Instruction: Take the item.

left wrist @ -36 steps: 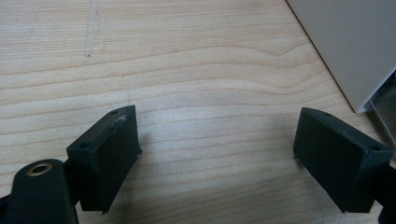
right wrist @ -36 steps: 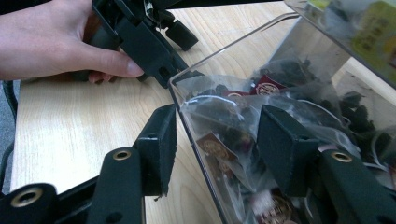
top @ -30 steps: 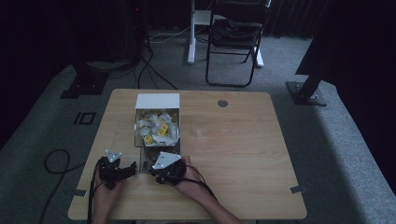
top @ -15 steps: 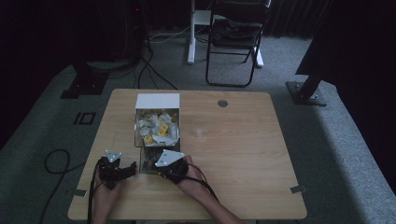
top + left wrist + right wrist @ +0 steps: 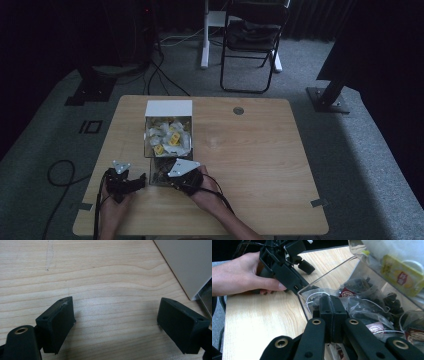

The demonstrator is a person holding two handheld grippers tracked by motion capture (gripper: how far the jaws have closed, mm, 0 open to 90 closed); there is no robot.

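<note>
While nothing is in its grasp, left gripper (image 5: 137,181): low over bare tabletop (image 5: 260,155) at the near left, just beside the box, fingers (image 5: 60,320) wide apart; judged to be parked close so it can steady the box if needed
Box (image 5: 168,107): white top, two clear tiers, left of centre; upper tier holds yellow-tagged bags (image 5: 167,137), lower tier is an open-fronted tray (image 5: 324,272) facing the person, so stock can be drawn out from the near side
Dark tea bags (image 5: 362,307): loose heap in the tray, strings and tags tangled
Right gripper (image 5: 332,305): nosed into the tray mouth among the dark bags, fingers pressed together; whether a film edge or string is pinched between them cannot be told; judged step, picking one bag out
</note>
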